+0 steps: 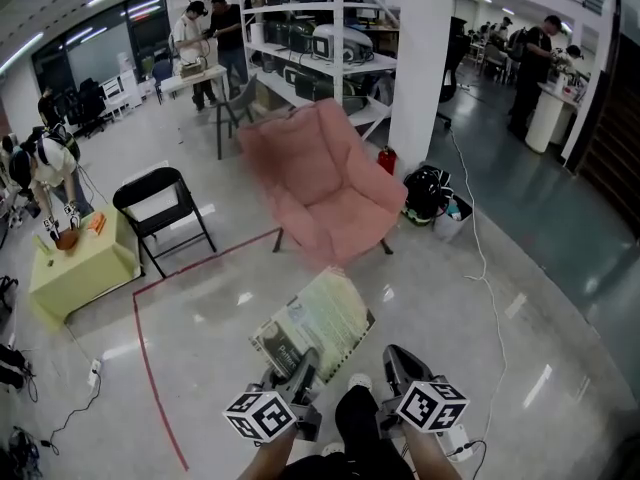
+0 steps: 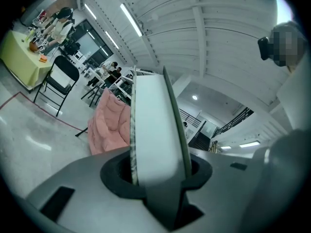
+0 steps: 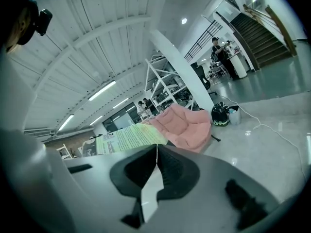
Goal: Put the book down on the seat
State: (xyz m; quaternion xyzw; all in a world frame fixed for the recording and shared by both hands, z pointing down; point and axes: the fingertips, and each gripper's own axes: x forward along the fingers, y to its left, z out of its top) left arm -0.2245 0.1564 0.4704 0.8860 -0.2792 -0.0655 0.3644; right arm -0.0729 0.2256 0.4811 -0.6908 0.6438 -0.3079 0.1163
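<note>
the left gripper (image 1: pixel 298 370) is clamped on the near edge of the book (image 1: pixel 315 320), held flat above the glossy floor (image 1: pixel 480 298). the right gripper (image 1: pixel 398 360) is pinched closed on nothing. best to carry the book level to the pink cushioned chair (image 1: pixel 330 183) at twelve o'clock and lower it flat onto the soft seat. a black folding chair (image 1: pixel 158 203) stands at ten o'clock, behind the red floor tape (image 1: pixel 150 358).

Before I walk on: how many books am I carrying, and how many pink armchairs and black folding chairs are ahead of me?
Thin green-and-white paperback book: 1
Pink padded armchair: 1
Black metal folding chair: 1
Total: 3
</note>
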